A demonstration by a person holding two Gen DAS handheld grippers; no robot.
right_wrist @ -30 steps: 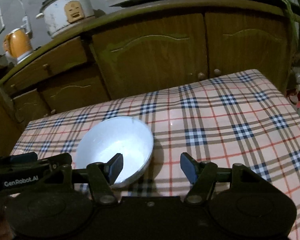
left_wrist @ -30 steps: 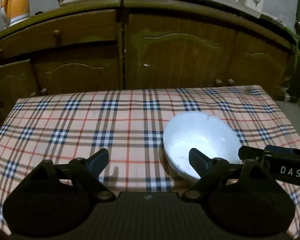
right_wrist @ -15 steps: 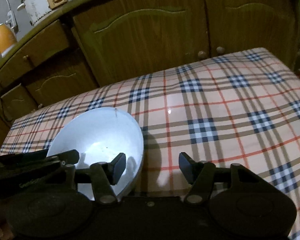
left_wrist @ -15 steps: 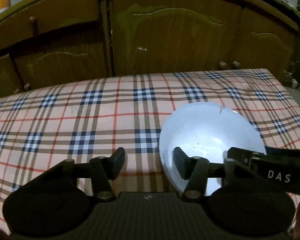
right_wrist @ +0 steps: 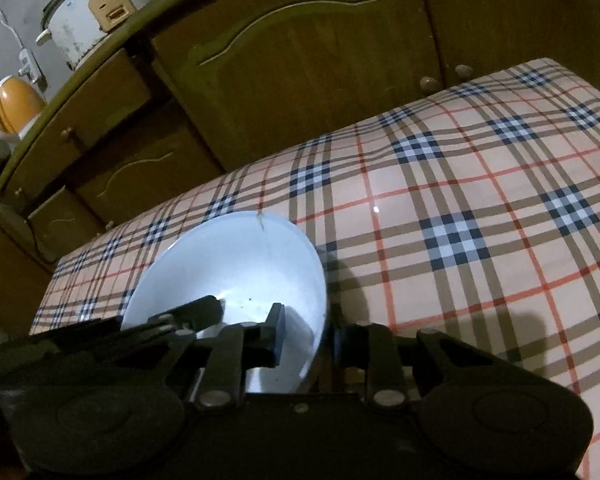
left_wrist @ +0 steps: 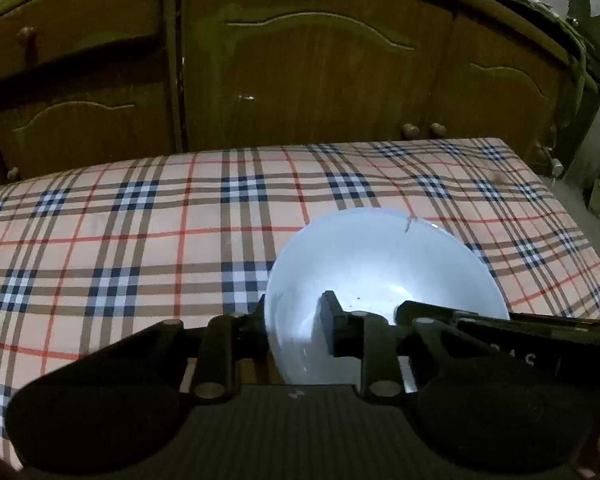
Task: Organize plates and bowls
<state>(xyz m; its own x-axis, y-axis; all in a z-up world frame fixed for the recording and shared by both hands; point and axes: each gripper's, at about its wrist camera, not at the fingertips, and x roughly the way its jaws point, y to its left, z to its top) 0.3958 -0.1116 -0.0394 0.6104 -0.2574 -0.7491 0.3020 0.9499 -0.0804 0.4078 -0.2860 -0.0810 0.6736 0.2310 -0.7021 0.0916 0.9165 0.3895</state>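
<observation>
Gripping white bowl (left_wrist: 384,264) from both near sides: left gripper (left_wrist: 296,328) just closed on left rim, right gripper (right_wrist: 308,340) on right rim.

Both tools are built alike in matte black plastic. The left gripper (left_wrist: 296,320) has a ribbed, finely grooved deck at its base, flanked by two rounded, disc-like housings. Angular linkage arms run forward from silver pivot screws to flat rectangular fingers (left_wrist: 332,320). The right gripper (right_wrist: 304,336) shows the same round housings, silver pivots and blunt black pads (right_wrist: 276,332). White lettering on the right gripper's side, seen from the left wrist, is too dim to read, perhaps "DAS".
</observation>
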